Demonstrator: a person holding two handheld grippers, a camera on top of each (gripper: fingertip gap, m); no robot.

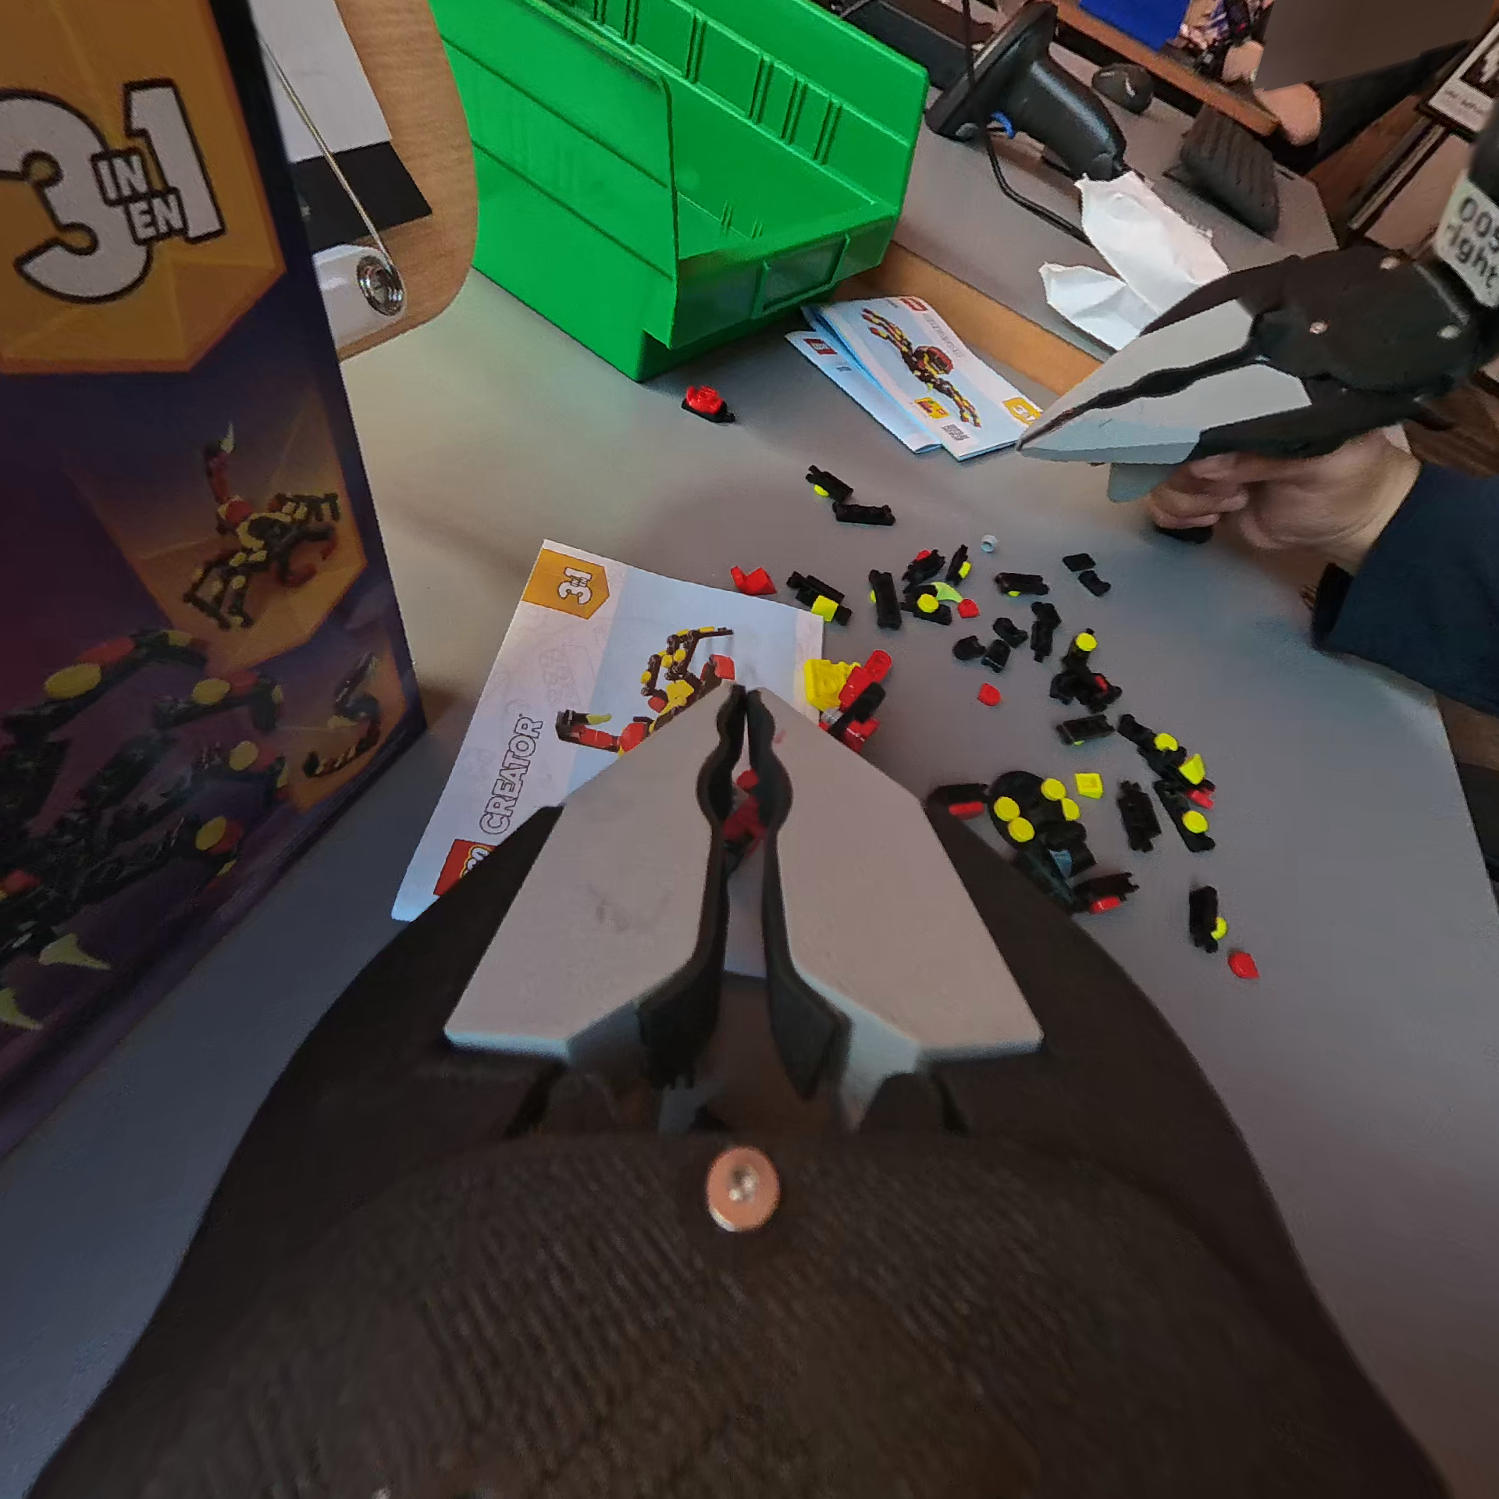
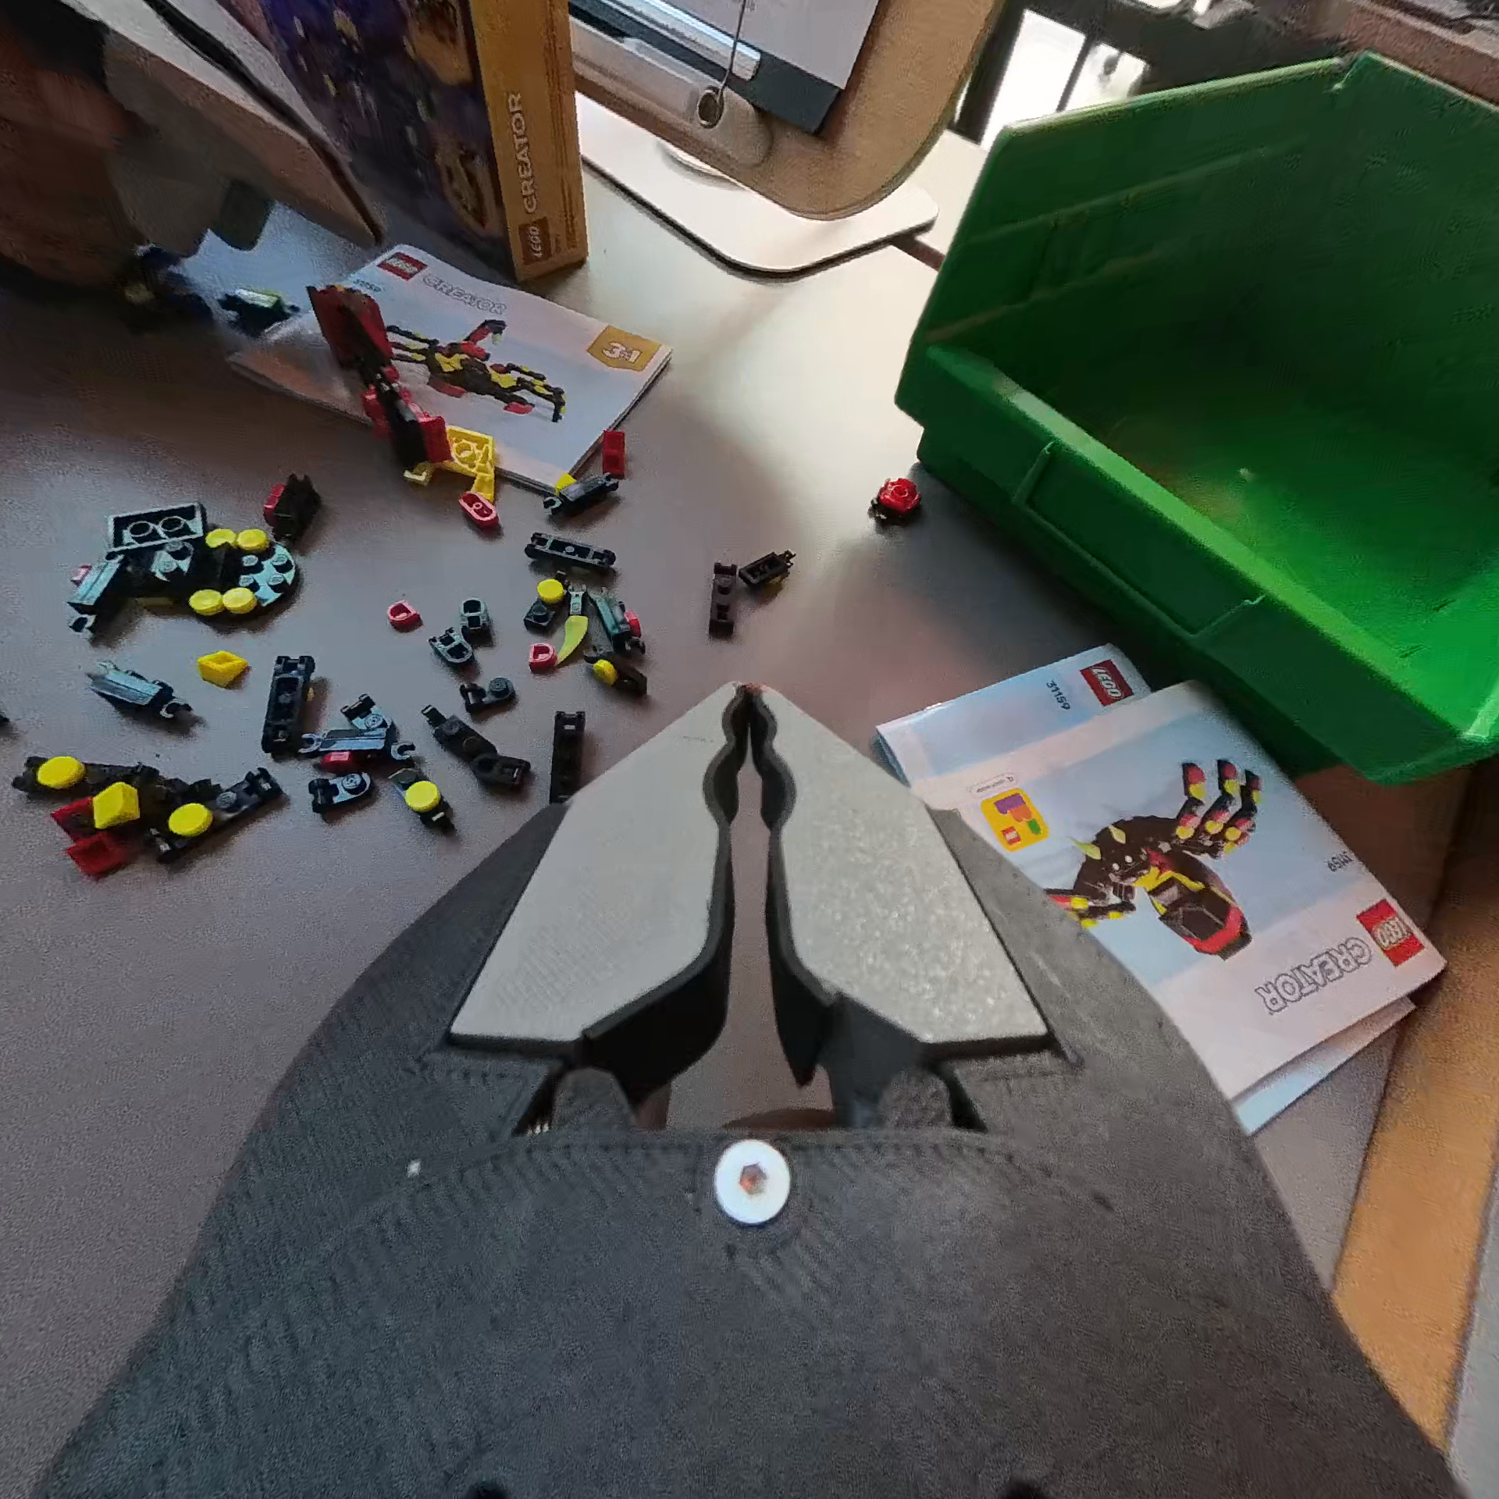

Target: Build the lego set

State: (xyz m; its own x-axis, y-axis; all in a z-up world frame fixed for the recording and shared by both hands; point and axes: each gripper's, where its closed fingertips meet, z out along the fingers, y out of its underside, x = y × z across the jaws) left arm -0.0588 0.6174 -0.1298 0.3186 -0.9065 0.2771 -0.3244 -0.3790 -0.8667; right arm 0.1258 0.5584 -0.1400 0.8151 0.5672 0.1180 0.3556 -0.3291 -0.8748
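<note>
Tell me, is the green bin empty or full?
Empty, as far as the views show. The green bin has only bare green floor inside in the right wrist view; the loose bricks lie outside on the table.

This looks like an office or lab workspace. A grey desk (image 1: 503, 454) abuts further desks at its far edge, where a black handheld scanner (image 1: 1046, 97) stands with cables beside a keyboard (image 1: 1233, 162). A green plastic storage bin (image 1: 689, 178) sits near the desk's far edge, beside a monitor stand (image 2: 811, 186).
</note>
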